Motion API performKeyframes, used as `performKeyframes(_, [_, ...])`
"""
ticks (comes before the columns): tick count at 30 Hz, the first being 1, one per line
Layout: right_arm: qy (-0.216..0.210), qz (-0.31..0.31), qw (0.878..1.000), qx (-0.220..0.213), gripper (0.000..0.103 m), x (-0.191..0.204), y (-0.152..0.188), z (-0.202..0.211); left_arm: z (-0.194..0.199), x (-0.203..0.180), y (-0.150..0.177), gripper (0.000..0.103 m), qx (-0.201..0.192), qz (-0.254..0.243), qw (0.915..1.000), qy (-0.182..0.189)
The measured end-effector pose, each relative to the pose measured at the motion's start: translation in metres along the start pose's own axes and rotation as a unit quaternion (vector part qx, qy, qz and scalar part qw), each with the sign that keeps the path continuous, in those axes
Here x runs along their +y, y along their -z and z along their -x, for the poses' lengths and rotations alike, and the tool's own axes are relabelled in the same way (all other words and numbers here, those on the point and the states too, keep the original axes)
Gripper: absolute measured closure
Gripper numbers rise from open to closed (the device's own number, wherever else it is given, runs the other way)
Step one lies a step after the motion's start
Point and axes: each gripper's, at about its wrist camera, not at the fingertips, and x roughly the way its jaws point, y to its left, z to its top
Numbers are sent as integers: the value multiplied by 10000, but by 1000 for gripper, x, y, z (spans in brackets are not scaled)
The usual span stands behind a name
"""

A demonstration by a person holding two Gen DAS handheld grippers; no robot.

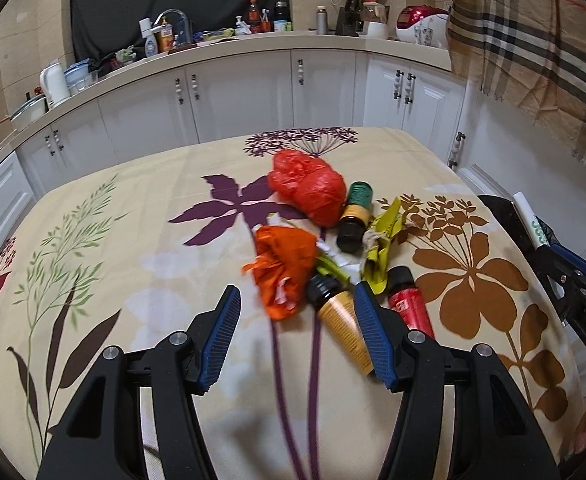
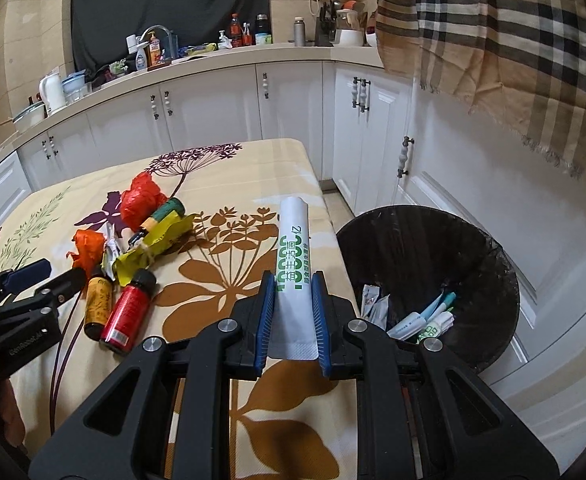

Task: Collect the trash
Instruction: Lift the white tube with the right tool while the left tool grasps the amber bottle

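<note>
My right gripper [image 2: 292,282] is shut on a white sachet with green print [image 2: 293,248], held over the table's right edge beside the black trash bin [image 2: 489,256], which holds several wrappers. My left gripper [image 1: 296,294] is open above the table, near an orange crumpled bag [image 1: 285,264] and a yellow-labelled bottle [image 1: 343,320]. Also in the pile: a red bottle [image 1: 407,306], a red plastic bag [image 1: 307,186], a green-capped bottle [image 1: 355,210] and a yellow-green wrapper [image 1: 385,236]. The right gripper shows at the left view's edge [image 1: 533,224].
The table has a floral cloth [image 1: 113,240]. White cabinets [image 1: 233,96] and a cluttered counter stand behind. A plaid cloth [image 2: 493,40] hangs at the upper right above the bin.
</note>
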Motion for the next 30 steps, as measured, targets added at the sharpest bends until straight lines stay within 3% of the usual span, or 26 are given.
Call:
performKeyframes(8, [-69, -45, 10000, 2, 84, -4, -3, -2, -15, -7, 2, 45, 238, -146, 9996, 10])
performKeyframes(12, [-104, -46, 9999, 15, 84, -3, -2, -2, -13, -5, 7, 45, 264, -165, 9995, 64])
performKeyframes(17, [-126, -34, 9999, 29, 84, -1, -1, -2, -11, -6, 10, 54, 302, -283, 9991, 124])
performKeyframes(27, [-137, -14, 9999, 39, 84, 3, 0, -2, -7, -6, 13, 54, 267, -381, 9987, 201])
performKeyframes(30, [-153, -3, 9999, 41, 84, 5, 1, -1, -6, -3, 14, 63, 273, -341, 9986, 281])
